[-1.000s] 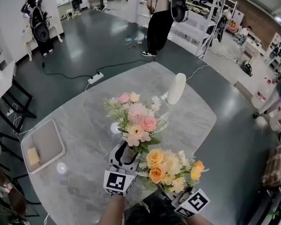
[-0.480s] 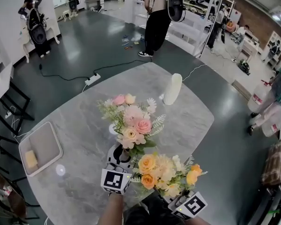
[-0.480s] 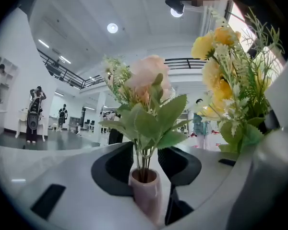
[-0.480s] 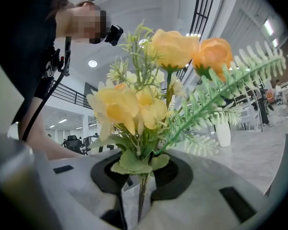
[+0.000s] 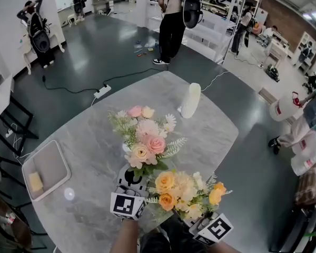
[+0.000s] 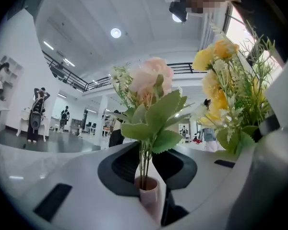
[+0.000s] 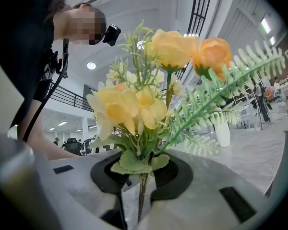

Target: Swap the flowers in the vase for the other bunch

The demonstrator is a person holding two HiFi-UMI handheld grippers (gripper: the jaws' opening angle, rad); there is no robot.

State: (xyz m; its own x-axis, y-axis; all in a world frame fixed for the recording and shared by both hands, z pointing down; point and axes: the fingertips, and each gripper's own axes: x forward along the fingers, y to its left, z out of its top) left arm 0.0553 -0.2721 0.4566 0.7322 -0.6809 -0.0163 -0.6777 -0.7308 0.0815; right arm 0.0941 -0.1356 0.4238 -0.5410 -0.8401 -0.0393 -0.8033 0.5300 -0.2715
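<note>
Left gripper (image 6: 151, 178): jaws have just been closing; they now press on a small pale pink vase (image 6: 149, 195), one on each side of its neck; vase upright; reads as clamped. Pink bunch (image 5: 145, 141) stands in that vase, stems running down into its mouth; in the head view it fills the centre of the frame, directly above the left gripper at lower centre.

Right gripper (image 7: 142, 190): jaws drawn in on the thin green stems of the yellow-orange bunch (image 5: 187, 191); blooms upright above the jaws; in the head view this bunch sits lower centre-right, just beside the pink bunch; whether the foliage of the two touches, cannot tell.

Both grippers lie at the bottom edge of the head view, over the near rim of the grey marbled table (image 5: 95, 141).

Further out: tall white container (image 5: 190, 100) upright on the table, upper centre, well apart from both bunches; pale tray (image 5: 52, 162) at lower left by the table edge; yellow block (image 5: 36, 182) in its near corner; standing person (image 5: 171, 25) at top centre on the dark floor; power strip (image 5: 101, 91) on the floor, upper left.
</note>
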